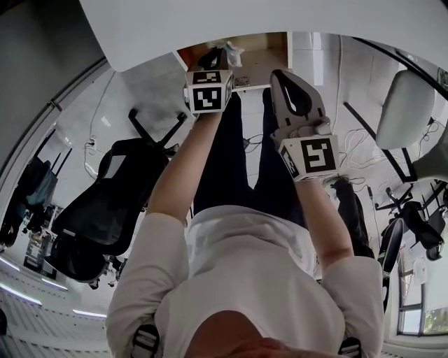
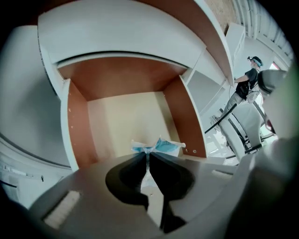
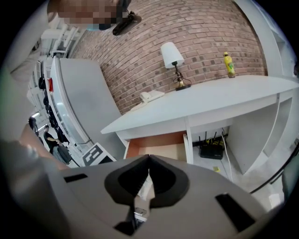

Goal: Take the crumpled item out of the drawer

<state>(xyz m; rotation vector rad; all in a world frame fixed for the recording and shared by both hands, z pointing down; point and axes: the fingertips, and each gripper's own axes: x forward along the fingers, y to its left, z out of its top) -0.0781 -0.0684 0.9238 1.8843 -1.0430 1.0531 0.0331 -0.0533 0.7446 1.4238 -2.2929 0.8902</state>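
The drawer (image 2: 77, 126) stands open under the white desk, with brown walls and a pale bottom. A crumpled blue-and-white item (image 2: 160, 145) lies at its near right corner. My left gripper (image 2: 148, 154) reaches into the drawer, and its tips pinch the item's middle. In the head view the left gripper (image 1: 220, 59) sits at the drawer (image 1: 262, 50), with the crumpled item (image 1: 233, 50) at its tip. My right gripper (image 1: 279, 74) hangs just right of it, outside the drawer, shut (image 3: 148, 158) with nothing in it.
The white desk top (image 1: 210, 21) overhangs the drawer. On it stand a lamp (image 3: 172, 55) and a yellow bottle (image 3: 229, 64). A router (image 3: 212, 150) sits under the desk. A black office chair (image 1: 105, 203) is on my left, a white chair (image 1: 407, 105) on my right.
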